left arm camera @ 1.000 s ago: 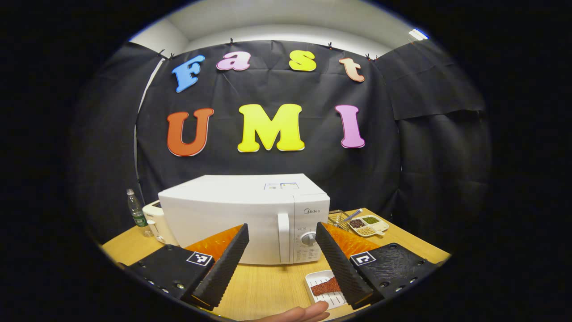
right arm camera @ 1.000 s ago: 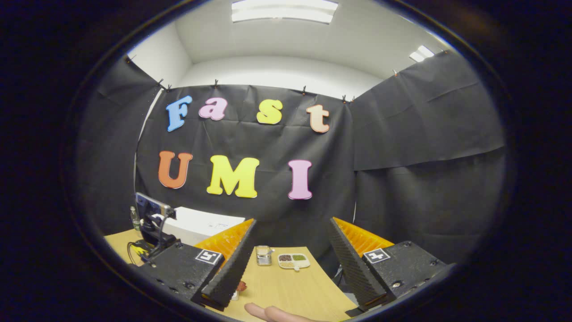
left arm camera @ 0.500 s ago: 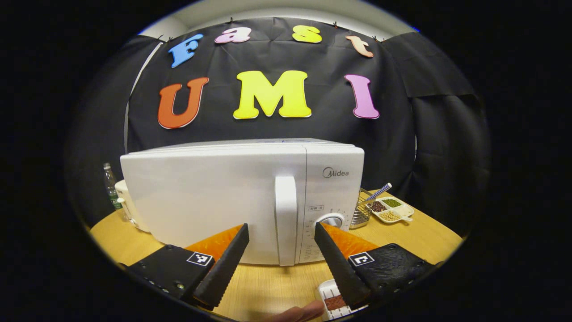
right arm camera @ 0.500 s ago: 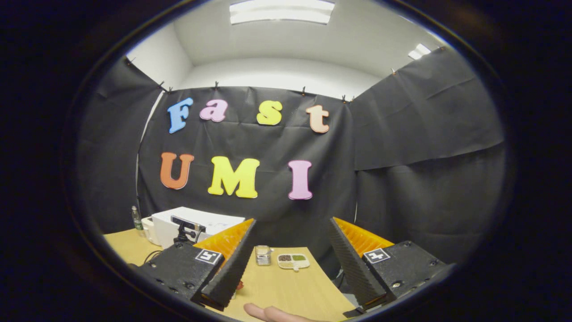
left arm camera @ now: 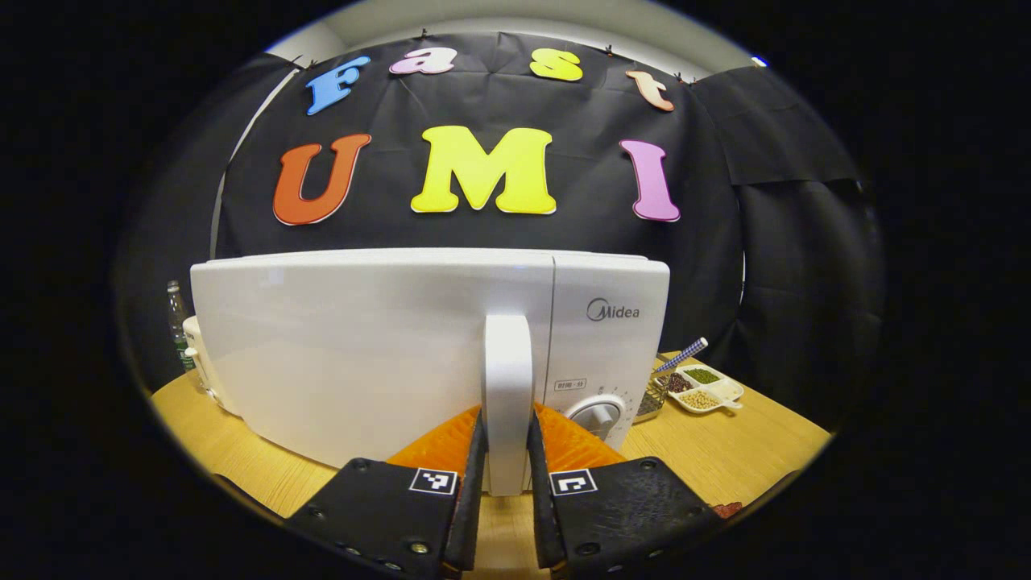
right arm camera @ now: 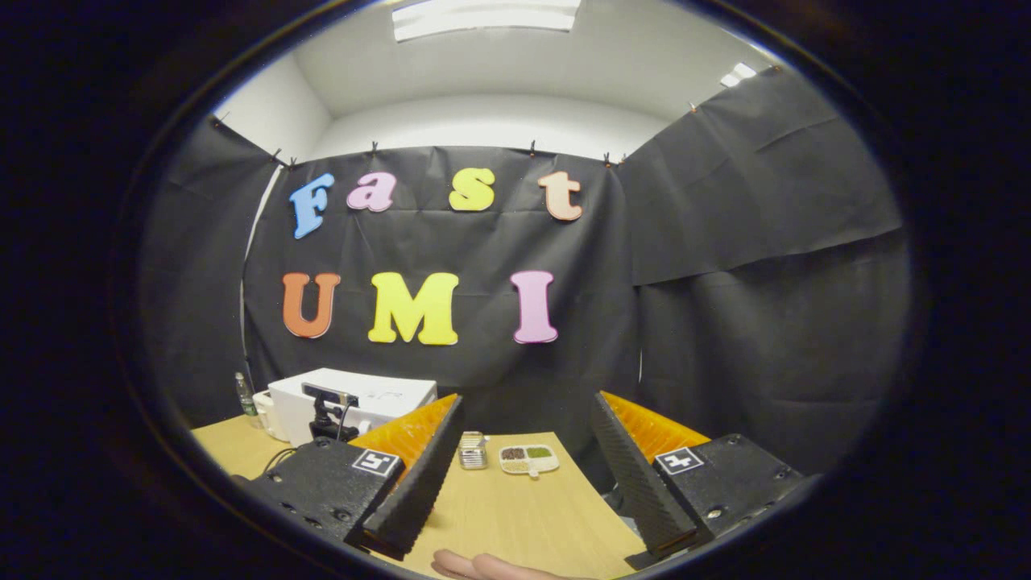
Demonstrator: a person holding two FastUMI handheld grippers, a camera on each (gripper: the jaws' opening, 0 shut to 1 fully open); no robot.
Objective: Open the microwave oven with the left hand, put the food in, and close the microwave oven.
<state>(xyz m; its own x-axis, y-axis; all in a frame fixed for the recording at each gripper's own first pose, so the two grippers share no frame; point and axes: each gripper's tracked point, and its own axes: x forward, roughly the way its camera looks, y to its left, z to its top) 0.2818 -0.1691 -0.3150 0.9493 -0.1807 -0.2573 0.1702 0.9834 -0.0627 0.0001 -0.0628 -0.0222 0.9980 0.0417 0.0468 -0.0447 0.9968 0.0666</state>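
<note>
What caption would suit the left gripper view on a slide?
Left gripper shut on the closed white microwave's door handle.

Table: wooden table (left arm camera: 725, 451)
On it: microwave oven (left arm camera: 370, 346), divided dish (left arm camera: 702, 387), wire basket (left arm camera: 651, 400), bottle (left arm camera: 175, 322)

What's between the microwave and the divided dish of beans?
In the left gripper view, a small wire basket stands between the microwave and the divided dish, a striped stick rising above it.
</note>
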